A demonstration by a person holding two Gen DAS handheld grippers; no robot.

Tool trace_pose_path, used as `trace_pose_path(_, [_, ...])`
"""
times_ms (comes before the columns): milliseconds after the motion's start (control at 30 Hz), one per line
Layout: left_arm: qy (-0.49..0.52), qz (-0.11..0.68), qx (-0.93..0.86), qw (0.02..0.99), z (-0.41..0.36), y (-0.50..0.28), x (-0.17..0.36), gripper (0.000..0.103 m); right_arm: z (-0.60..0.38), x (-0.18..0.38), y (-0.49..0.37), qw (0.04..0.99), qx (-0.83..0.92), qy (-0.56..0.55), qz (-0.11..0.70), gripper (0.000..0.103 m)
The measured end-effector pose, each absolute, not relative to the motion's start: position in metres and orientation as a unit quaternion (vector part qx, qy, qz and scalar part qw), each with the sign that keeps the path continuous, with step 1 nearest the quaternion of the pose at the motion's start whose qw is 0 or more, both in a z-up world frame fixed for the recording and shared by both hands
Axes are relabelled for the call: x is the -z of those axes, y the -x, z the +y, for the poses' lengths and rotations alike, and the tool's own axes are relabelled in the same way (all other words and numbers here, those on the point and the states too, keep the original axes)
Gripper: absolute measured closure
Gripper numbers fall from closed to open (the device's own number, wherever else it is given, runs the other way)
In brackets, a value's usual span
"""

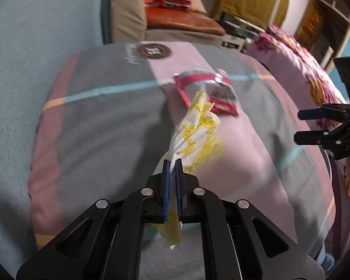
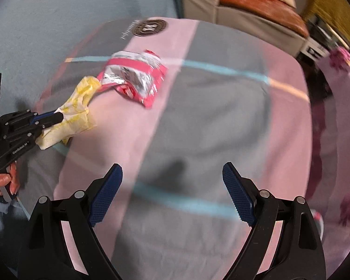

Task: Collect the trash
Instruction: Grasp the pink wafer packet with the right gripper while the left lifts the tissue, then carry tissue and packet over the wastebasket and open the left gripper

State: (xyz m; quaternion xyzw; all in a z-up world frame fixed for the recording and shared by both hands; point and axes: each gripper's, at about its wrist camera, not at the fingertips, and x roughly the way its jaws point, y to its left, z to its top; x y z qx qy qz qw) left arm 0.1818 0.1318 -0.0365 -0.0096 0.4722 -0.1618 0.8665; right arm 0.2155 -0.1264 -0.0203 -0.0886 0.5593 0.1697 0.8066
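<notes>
Trash, two items. Yellow-printed paper wrapper (image 1: 196, 130): pinched between fingers of left gripper (image 1: 172, 163), jaws closed on its near end, rest trailing ahead onto blanket (image 1: 105, 121), far tip touching second item. Likely light, limp, tears easily; present grip on bunched end looks adequate. Red-and-silver foil packet (image 2: 133, 79): lying crumpled on blanket ahead and left of right gripper (image 2: 172, 175), well apart from it. Likely light, crinkly, slippery; best pinched at raised crumpled edge. Right gripper: jaws wide, holding nothing
</notes>
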Motion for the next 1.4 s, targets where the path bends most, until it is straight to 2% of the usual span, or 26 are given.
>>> trace_pose_path(267, [-0.002, 0.479, 0.17, 0.861, 0.137, -0.201, 0.04, 0.094, -0.081, 0.029, -0.287, 0.792, -0.237, 0.109, 0.552, 0.019])
trace_pose_path(367, [-0.007, 0.49, 0.174, 0.854, 0.137, -0.205, 0.046, 0.081, -0.069, 0.035, -0.308, 0.784, -0.254, 0.106, 0.556, 0.019])
trace_pose_path(433, [-0.007, 0.495, 0.176, 0.851, 0.138, -0.207, 0.051, 0.06, -0.063, 0.041, -0.317, 0.78, -0.258, 0.108, 0.559, 0.019])
trace_pose_path(533, [-0.013, 0.495, 0.181, 0.85, 0.137, -0.206, 0.054, 0.051, -0.056, 0.05, -0.326, 0.774, -0.267, 0.107, 0.564, 0.02])
trace_pose_path(600, [-0.021, 0.498, 0.178, 0.849, 0.136, -0.208, 0.056, 0.051, -0.05, 0.056, -0.328, 0.771, -0.273, 0.104, 0.566, 0.027])
trace_pose_path(633, [-0.023, 0.5, 0.176, 0.848, 0.135, -0.21, 0.058, 0.051, -0.049, 0.059, -0.328, 0.767, -0.275, 0.1, 0.571, 0.041])
trace_pose_path(700, [-0.026, 0.498, 0.174, 0.849, 0.134, -0.211, 0.059, 0.05, -0.048, 0.059, -0.325, 0.772, -0.275, 0.1, 0.565, 0.05])
trace_pose_path(733, [-0.028, 0.498, 0.173, 0.85, 0.133, -0.211, 0.059, 0.05, -0.048, 0.06, -0.325, 0.765, -0.284, 0.086, 0.572, 0.063])
trace_pose_path(867, [-0.033, 0.496, 0.173, 0.85, 0.126, -0.21, 0.06, 0.051, -0.055, 0.052, -0.312, 0.772, -0.28, 0.073, 0.566, 0.079])
trace_pose_path(900, [-0.037, 0.494, 0.173, 0.851, 0.123, -0.208, 0.06, 0.06, -0.057, 0.05, -0.309, 0.774, -0.276, 0.072, 0.565, 0.08])
trace_pose_path(933, [-0.04, 0.492, 0.168, 0.853, 0.12, -0.206, 0.059, 0.074, -0.061, 0.047, -0.304, 0.779, -0.269, 0.072, 0.562, 0.08])
trace_pose_path(1033, [-0.03, 0.492, 0.155, 0.856, 0.119, -0.205, 0.059, 0.09, -0.076, 0.037, -0.29, 0.79, -0.25, 0.061, 0.557, 0.08])
trace_pose_path(1400, [-0.031, 0.462, 0.169, 0.87, 0.076, -0.171, 0.024, 0.092, -0.154, 0.01, -0.211, 0.823, -0.186, 0.019, 0.537, 0.08])
